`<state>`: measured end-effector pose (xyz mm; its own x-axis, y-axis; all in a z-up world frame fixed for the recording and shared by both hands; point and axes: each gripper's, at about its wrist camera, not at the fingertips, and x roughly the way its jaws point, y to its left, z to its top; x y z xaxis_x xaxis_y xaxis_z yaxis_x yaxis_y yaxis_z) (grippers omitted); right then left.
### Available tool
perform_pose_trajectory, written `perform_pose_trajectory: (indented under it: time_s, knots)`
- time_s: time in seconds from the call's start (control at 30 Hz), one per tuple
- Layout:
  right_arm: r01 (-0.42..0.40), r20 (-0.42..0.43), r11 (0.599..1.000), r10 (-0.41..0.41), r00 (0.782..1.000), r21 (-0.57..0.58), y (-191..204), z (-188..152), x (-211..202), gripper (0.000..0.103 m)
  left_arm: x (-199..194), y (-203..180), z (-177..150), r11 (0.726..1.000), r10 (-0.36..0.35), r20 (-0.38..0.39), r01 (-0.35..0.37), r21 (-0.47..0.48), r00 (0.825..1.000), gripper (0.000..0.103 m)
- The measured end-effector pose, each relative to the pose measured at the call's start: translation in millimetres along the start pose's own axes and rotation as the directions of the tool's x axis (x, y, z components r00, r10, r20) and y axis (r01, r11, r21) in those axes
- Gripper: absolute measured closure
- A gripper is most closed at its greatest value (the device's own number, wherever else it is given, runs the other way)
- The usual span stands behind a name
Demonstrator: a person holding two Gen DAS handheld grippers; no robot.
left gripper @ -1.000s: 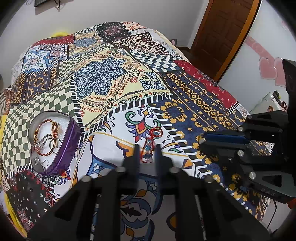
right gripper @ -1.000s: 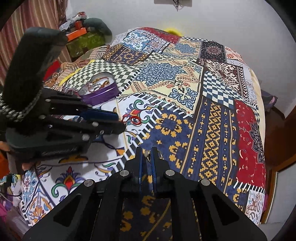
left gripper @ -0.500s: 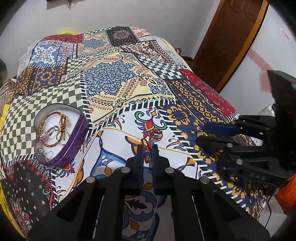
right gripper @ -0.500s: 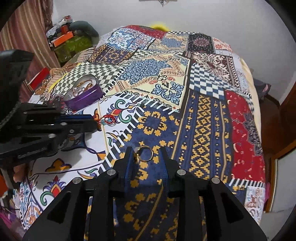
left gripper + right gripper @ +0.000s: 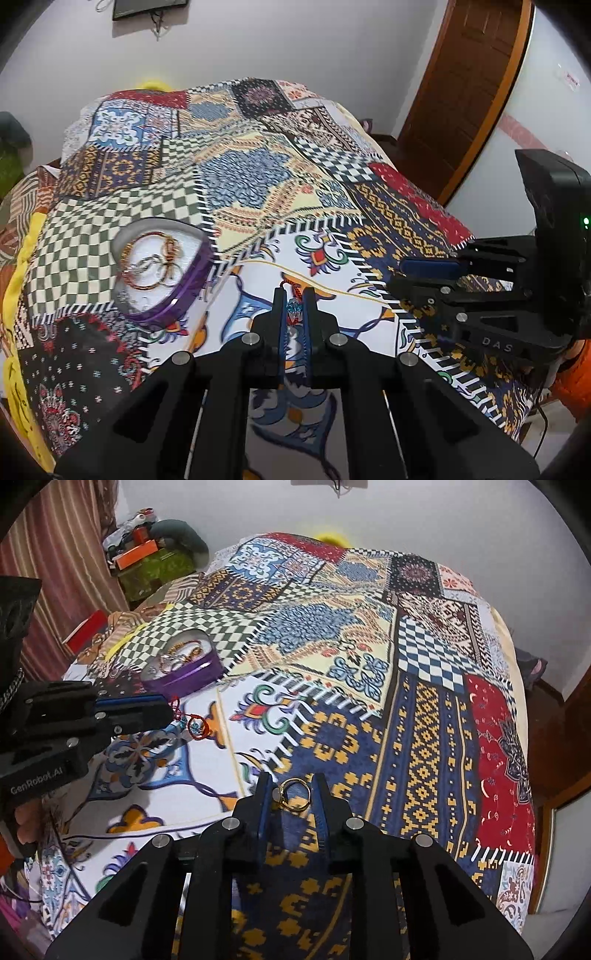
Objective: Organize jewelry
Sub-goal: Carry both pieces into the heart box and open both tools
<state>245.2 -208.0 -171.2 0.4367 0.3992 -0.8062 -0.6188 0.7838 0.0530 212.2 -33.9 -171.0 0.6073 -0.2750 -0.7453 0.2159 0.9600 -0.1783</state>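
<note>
My left gripper (image 5: pixel 294 295) is shut on a red cord bracelet (image 5: pixel 294 308) with blue beads and holds it above the bed; the bracelet dangles from its tips in the right wrist view (image 5: pixel 195 725). A purple jewelry box (image 5: pixel 162 273) with a white lining lies open to the left, holding bangles and rings; it also shows in the right wrist view (image 5: pixel 186 668). My right gripper (image 5: pixel 291 788) is open, its fingers on either side of a gold ring (image 5: pixel 293 795) lying on the blue and yellow patch.
A patchwork bedspread (image 5: pixel 258 177) covers the whole bed. A wooden door (image 5: pixel 469 85) stands at the far right. Boxes and clutter (image 5: pixel 147 561) sit beside the bed at the far left. The right gripper's body (image 5: pixel 498 295) is close on the left gripper's right.
My left gripper closed on the red bracelet and lifted it off the bedspread. My right gripper opened around the gold ring, which now lies between its fingers.
</note>
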Motion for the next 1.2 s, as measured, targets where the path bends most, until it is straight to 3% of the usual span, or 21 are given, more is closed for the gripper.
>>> perform_pose_trajectory:
  time_s: [0.67, 0.93, 1.2]
  knots:
    - [-0.085, 0.144, 0.995, 0.091, 0.985, -0.044, 57.8, 62.2, -19.7, 0.084, -76.1, 59.3, 20.7, 0.991, 0.102, 0.178, -0.084, -0.106, 0.979, 0.097]
    - [-0.108, 0.166, 0.992, 0.118, 0.979, -0.068, 76.9, 88.3, -10.3, 0.084, -80.1, 85.3, 24.4, 0.982, 0.138, 0.194, -0.109, -0.153, 0.971, 0.097]
    - [-0.136, 0.096, 0.989, 0.141, 0.985, -0.056, 80.6, 106.3, 24.1, 0.084, -53.5, 103.2, 20.5, 0.979, 0.131, 0.143, -0.105, -0.176, 0.981, 0.097]
